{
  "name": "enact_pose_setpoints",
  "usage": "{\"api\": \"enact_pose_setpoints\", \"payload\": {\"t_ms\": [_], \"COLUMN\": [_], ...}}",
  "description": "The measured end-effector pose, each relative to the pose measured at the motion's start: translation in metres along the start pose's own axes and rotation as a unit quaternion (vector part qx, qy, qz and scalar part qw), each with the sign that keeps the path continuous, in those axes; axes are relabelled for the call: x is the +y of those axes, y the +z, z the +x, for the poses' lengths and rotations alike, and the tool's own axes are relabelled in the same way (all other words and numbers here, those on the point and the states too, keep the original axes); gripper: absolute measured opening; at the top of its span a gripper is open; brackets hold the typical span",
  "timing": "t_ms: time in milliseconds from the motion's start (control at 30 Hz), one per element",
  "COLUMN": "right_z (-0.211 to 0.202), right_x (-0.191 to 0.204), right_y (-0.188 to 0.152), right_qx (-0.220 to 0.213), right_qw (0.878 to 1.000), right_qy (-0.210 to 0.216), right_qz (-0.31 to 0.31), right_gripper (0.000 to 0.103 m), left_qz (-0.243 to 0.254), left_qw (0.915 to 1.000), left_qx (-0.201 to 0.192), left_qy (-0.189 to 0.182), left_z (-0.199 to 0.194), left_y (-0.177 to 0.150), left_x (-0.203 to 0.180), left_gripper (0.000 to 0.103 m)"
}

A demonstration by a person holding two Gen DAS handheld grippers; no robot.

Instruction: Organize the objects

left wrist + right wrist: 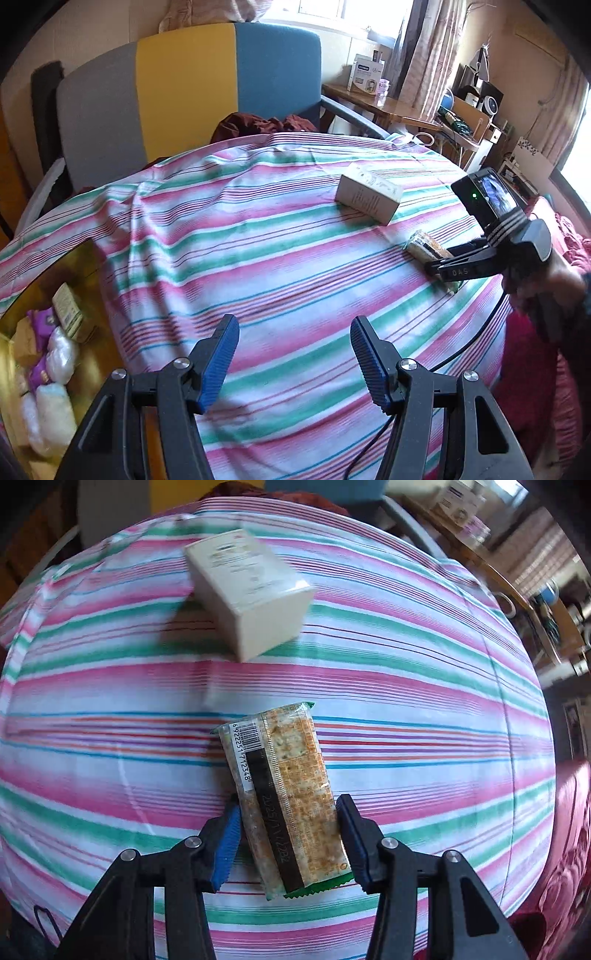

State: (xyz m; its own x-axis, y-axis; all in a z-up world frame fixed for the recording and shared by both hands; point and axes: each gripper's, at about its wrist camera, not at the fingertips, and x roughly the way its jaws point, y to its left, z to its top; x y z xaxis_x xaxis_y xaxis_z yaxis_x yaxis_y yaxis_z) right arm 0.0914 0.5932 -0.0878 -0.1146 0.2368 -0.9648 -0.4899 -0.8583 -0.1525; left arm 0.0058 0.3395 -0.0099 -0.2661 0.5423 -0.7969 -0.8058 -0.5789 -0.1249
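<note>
Table draped in pink, green and white striped cloth (258,236); open yellow box (86,266) of packets kept at its left edge, presumably as the collecting bin. White rectangular carton (251,590) left lying mid-cloth. Clear-wrapped cracker packet (284,797) flat, clasped across its width by right gripper (290,834) for lifting. Left gripper (293,362) held apart, nothing grasped.

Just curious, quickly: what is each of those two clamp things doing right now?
Left gripper: open, empty.
Right gripper: shut on the cracker packet.
</note>
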Motion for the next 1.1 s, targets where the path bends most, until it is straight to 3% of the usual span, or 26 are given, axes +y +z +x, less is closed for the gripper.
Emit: {"api": "enact_pose_setpoints", "payload": {"t_ms": [67, 200, 467, 633, 867, 1100], "right_z": [0.002, 0.007, 0.006, 0.004, 0.003, -0.001], "right_x": [-0.016, -0.039, -0.05, -0.051, -0.061, -0.062], "right_y": [0.001, -0.002, -0.008, -0.009, -0.009, -0.011], "right_qx": [-0.005, -0.007, -0.008, -0.008, -0.011, -0.012], "right_qw": [0.999, 0.994, 0.989, 0.988, 0.986, 0.985], "right_qy": [-0.006, 0.038, 0.065, 0.068, 0.081, 0.084], "right_qz": [0.04, 0.105, 0.133, 0.135, 0.145, 0.147], "right_gripper": [0.051, 0.051, 0.051, 0.051, 0.052, 0.052], "left_qz": [-0.007, -0.029, -0.073, -0.105, -0.193, -0.207], "left_qw": [0.9999, 0.9985, 0.9917, 0.9867, 0.9691, 0.9662], "left_qx": [0.006, 0.027, 0.072, 0.096, 0.132, 0.147], "left_qy": [-0.011, -0.04, -0.078, -0.079, -0.077, -0.044], "left_z": [0.012, 0.039, 0.107, 0.149, 0.2, 0.232], "left_y": [0.017, 0.048, 0.109, 0.141, 0.172, 0.183], "left_x": [-0.009, -0.025, -0.064, -0.076, -0.079, -0.092], "left_gripper": [0.066, 0.07, 0.074, 0.075, 0.077, 0.079]}}
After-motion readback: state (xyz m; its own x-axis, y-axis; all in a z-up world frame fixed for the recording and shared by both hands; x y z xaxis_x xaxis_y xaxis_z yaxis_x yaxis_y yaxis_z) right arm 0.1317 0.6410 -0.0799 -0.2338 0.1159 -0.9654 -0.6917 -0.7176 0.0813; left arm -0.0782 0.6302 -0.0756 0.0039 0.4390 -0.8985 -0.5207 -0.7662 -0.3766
